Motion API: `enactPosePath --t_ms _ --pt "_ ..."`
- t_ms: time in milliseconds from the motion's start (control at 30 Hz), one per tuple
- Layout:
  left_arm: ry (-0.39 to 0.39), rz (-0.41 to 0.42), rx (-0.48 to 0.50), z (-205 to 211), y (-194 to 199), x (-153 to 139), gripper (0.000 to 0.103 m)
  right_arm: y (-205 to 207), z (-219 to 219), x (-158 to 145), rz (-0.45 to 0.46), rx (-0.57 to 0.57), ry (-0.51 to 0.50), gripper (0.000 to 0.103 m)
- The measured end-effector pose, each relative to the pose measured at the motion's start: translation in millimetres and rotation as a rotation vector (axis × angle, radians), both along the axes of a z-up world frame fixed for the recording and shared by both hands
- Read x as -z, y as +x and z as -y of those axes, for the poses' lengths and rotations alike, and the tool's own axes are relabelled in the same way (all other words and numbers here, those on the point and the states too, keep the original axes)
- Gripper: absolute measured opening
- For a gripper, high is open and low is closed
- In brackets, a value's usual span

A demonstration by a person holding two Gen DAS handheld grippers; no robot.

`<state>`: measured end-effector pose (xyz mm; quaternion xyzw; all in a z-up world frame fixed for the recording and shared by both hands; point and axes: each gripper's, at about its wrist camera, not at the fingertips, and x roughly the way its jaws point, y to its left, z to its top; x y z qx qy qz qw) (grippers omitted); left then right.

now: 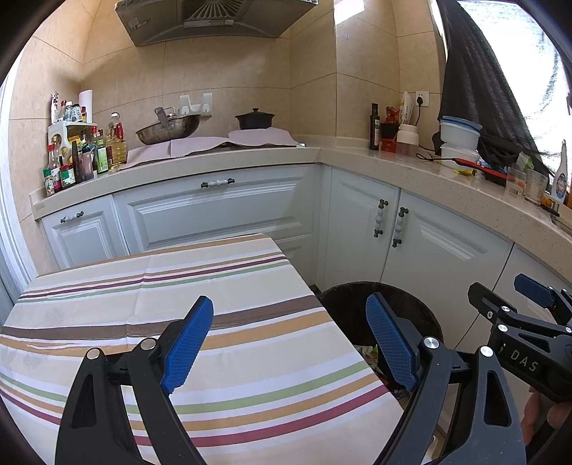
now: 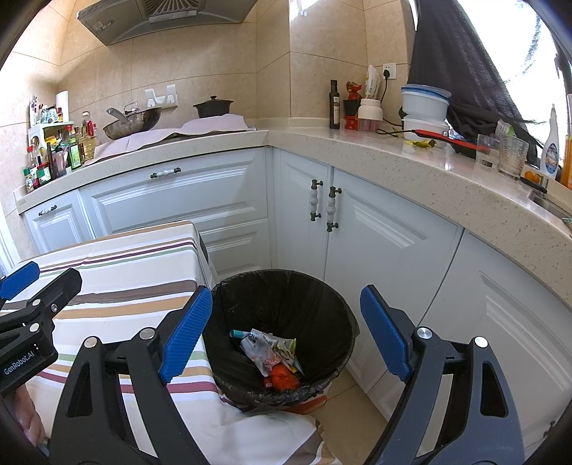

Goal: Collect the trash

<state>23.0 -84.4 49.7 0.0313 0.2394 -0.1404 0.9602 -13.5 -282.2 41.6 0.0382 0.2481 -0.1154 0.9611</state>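
- Kitchen corner: white cabinets (image 2: 221, 200) under a speckled stone worktop (image 2: 411, 168), beige tiled wall, a range hood (image 1: 214, 18) over the stove.
- Nearest the cameras stands a table (image 1: 214, 286) under a striped cloth, its top bare in both views.
- Landmark: the bin (image 2: 282, 332), black-lined and round, on the floor just beside the table's right edge and in front of the cabinets.
- Inside the bin lies the trash (image 2: 271, 354): crumpled wrappers, a light blue tube end, and an orange piece nearest the camera.
- Left tool (image 1: 289, 343) hovers over the table edge next to the bin, blue pads spread wide with nothing between them.
- Right tool (image 2: 286, 336) hangs above the bin, its opening framing the bin's mouth, pads wide apart and holding nothing.
- Each tool shows in the other's view: the right one at the right edge of the left wrist view, the left one over the table left of the bin in the right wrist view.
- Beyond the bin, on the worktop: a wok (image 1: 168, 130), a dark pot (image 1: 254, 120), bottles (image 1: 78, 153) at the far left, white tubs (image 2: 425, 107) and glasses (image 2: 511, 157) at the right.
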Motion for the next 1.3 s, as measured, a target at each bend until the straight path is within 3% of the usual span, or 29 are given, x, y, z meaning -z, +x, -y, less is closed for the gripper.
enactPosePath --t_ms 1100,1300 --pt "-0.001 -0.007 0.043 12 -1 4 0.085 0 0 1 -0.001 -0.001 -0.001 0.083" --pt "0.005 0.013 0.042 14 -2 6 0.089 0 1 3 -0.005 -0.003 -0.001 0.083"
